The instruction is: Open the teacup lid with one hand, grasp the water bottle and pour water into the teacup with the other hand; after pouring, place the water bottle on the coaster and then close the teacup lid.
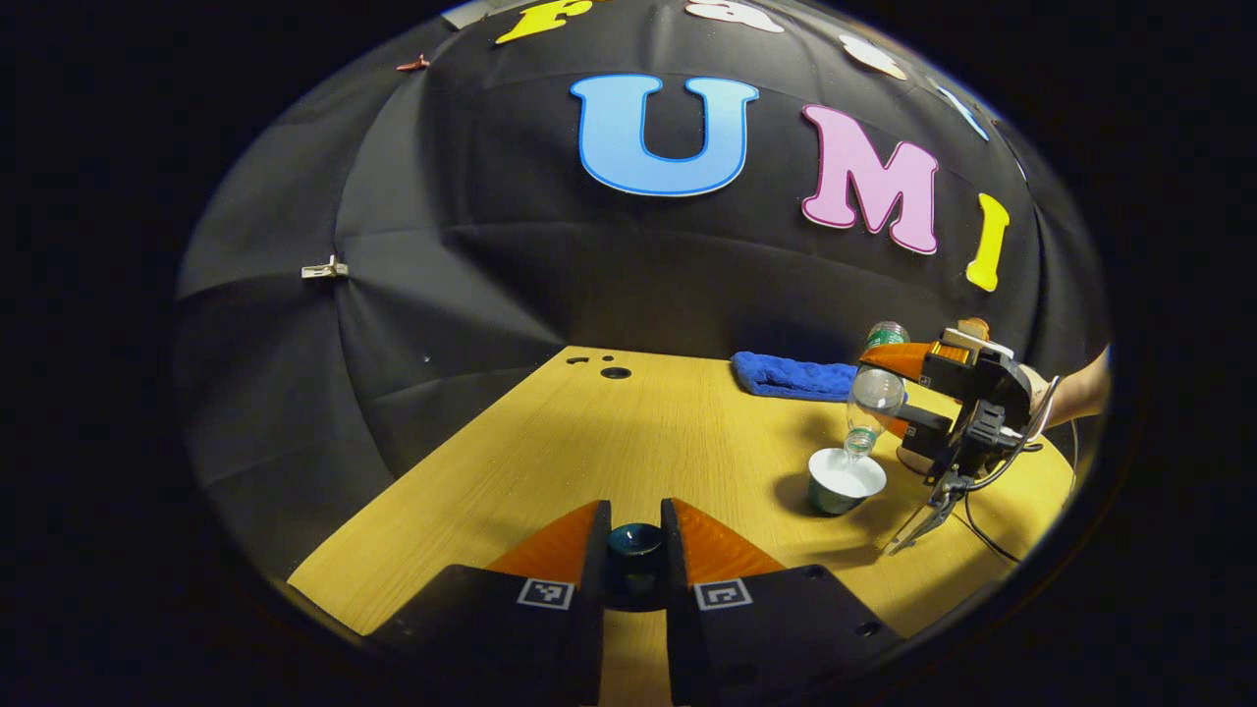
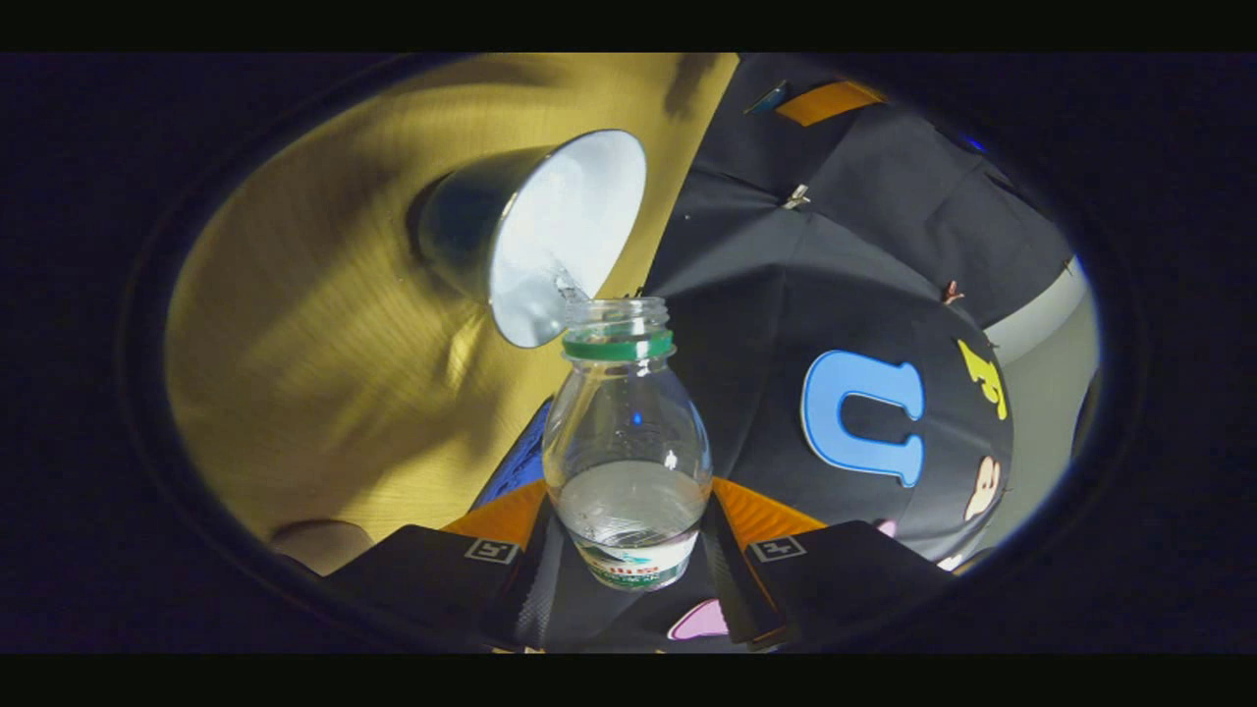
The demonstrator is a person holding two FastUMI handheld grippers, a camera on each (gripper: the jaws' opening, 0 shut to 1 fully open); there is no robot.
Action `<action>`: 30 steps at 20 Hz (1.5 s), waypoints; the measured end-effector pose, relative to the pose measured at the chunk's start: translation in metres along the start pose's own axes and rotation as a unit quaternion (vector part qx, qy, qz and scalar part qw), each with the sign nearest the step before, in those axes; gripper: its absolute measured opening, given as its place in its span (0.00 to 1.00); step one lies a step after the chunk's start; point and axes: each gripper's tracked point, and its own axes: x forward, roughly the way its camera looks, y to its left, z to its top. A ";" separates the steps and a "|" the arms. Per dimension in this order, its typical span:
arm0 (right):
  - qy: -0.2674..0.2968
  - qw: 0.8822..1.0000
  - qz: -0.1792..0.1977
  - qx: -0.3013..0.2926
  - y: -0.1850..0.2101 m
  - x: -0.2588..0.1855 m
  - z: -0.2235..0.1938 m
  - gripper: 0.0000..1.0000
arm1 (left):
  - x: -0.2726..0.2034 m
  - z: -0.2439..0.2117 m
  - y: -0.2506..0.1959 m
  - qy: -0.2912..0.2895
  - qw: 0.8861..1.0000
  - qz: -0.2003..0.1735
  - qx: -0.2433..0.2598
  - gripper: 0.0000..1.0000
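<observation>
A: Yellow wood-grain surface (image 1: pixel 589 432), black cloth behind it, a blue folded towel (image 1: pixel 793 376) at the far edge. Where does the pour stand?

B: The right claw (image 2: pixel 628 550) is closed around the lower body of the clear plastic water bottle with a green neck ring (image 2: pixel 626 432), both fingers pressing its sides. The bottle is tipped steeply, its open mouth just over the rim of the dark-sided teacup with a white inside (image 2: pixel 535 236).

A: And the lid?

B: The left claw (image 1: pixel 634 550) is nearly closed on the small dark round teacup lid (image 1: pixel 634 542), held low over the surface, well apart from the cup.

A: How will that bottle handle?

B: Thin plastic, I'd judge, so it gives under a hard squeeze and gets lighter as it empties. The hold low on the body looks sound. The cup looks ceramic and light enough to tip if the neck knocks it.

A: Coaster?

B: A pale round edge beside the claw could be it; I can't tell.
</observation>
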 end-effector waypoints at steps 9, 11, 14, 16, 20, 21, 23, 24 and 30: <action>-0.008 1.000 -0.003 -0.028 -0.009 0.003 -0.006 0.69 | -0.003 -0.001 0.001 -0.001 1.000 0.005 0.004 0.30; -0.011 0.999 -0.004 -0.031 -0.010 0.004 -0.006 0.69 | -0.003 -0.002 0.000 -0.001 1.000 0.006 0.005 0.30; -0.009 0.999 -0.004 -0.033 -0.009 0.003 -0.006 0.70 | -0.004 -0.001 -0.002 -0.002 1.000 0.006 0.005 0.30; -0.008 0.999 -0.003 -0.033 -0.008 0.003 -0.007 0.70 | -0.005 0.000 -0.003 -0.003 1.000 0.006 0.007 0.30; -0.009 0.999 -0.004 -0.033 -0.008 0.002 -0.005 0.70 | -0.007 0.001 -0.005 -0.003 1.000 0.006 0.010 0.30; -0.009 0.999 -0.004 -0.033 -0.008 0.002 -0.006 0.70 | -0.007 0.001 -0.005 -0.004 1.000 0.006 0.010 0.30; -0.007 0.999 -0.003 -0.034 -0.007 0.002 -0.007 0.74 | -0.009 0.001 -0.005 -0.005 1.000 0.007 0.012 0.30; -0.008 0.999 -0.003 -0.033 -0.007 0.003 -0.007 0.70 | -0.010 0.001 -0.006 -0.005 1.000 0.007 0.013 0.30; -0.008 0.999 -0.001 -0.033 -0.005 0.001 -0.006 0.70 | -0.013 0.001 -0.007 -0.005 1.000 0.009 0.012 0.34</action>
